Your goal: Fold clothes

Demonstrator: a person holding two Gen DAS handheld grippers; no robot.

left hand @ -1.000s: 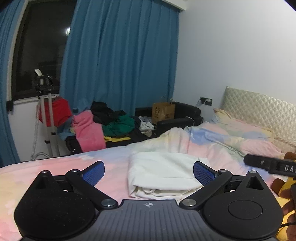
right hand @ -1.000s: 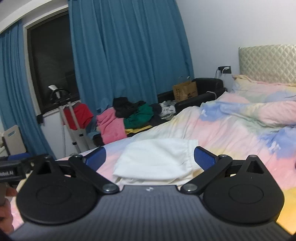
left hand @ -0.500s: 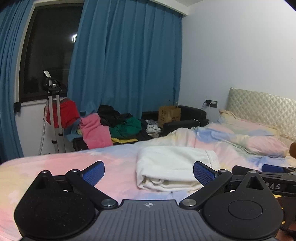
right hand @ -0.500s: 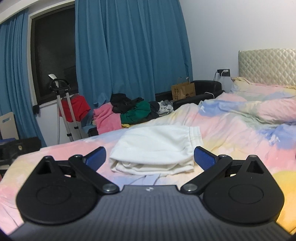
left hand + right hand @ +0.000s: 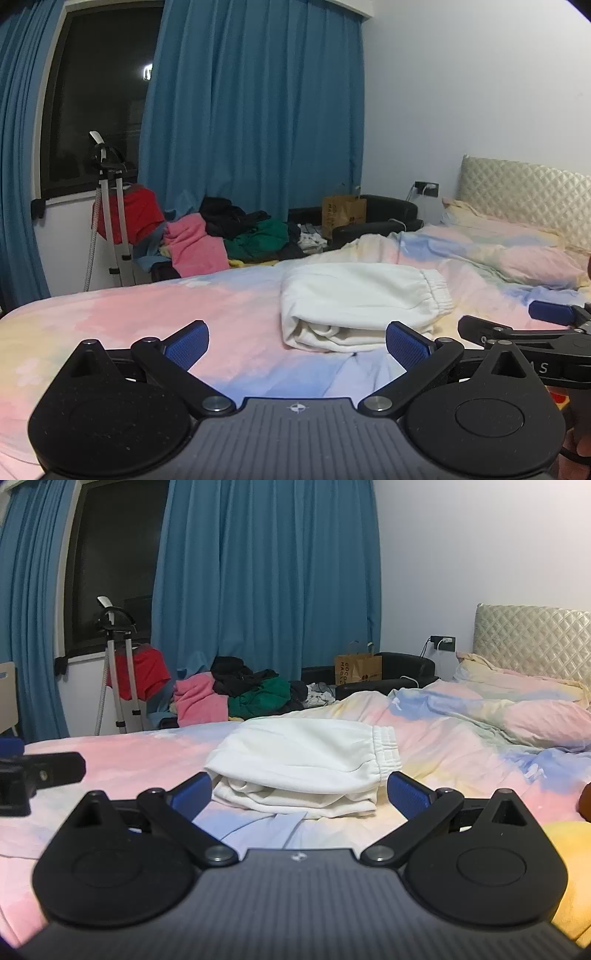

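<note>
A folded white garment with an elastic waistband lies on the pastel bed cover; the right wrist view shows it as well. My left gripper hovers low in front of it, open, nothing between its blue pads. My right gripper is also open and empty, level with the garment's near edge. Each gripper shows in the other's view: the right one at the far right, the left one at the far left.
A heap of unfolded clothes in pink, black and green lies beyond the bed by the blue curtains. A metal stand with a red cloth, a paper bag and pillows at the headboard are in view.
Both grippers have dropped lower toward the bed and levelled out, so the white garment now appears nearer and flatter. Both stay open; the garment has not moved.
</note>
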